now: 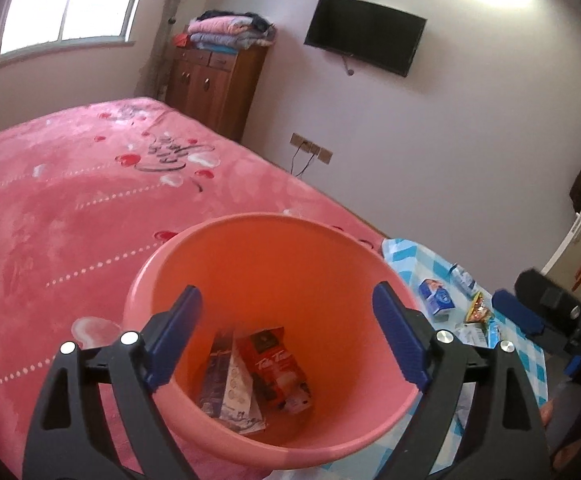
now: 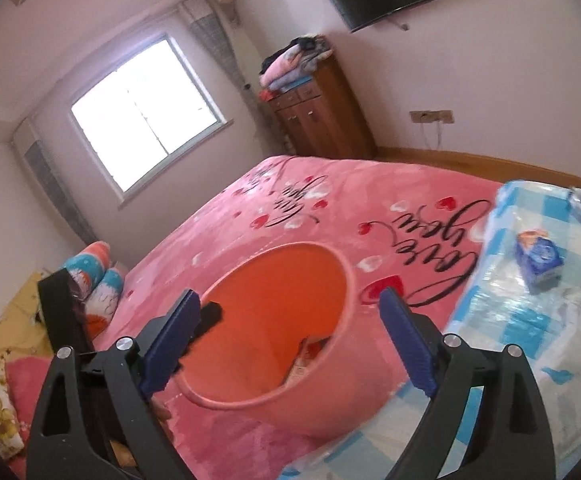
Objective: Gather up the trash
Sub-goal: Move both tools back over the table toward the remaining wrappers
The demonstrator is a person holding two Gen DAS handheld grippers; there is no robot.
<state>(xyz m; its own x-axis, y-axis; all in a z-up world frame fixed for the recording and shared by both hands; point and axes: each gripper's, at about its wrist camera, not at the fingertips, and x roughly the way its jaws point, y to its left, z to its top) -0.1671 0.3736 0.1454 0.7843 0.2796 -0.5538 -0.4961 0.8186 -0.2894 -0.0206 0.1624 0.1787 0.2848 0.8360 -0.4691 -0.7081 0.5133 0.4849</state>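
A pink plastic bin stands on the pink bed, also in the right wrist view. Inside it lie a red snack packet and a grey-white packet. My left gripper is open and empty, right over the bin's mouth. My right gripper is open and empty above the bin; it shows at the right edge of the left wrist view. More trash lies on the blue checked cloth: a blue carton, an orange wrapper and white-blue packets.
The pink bedspread fills the left. Pillows lie at the bed's head. A wooden cabinet with folded blankets stands by the window. A TV hangs on the wall.
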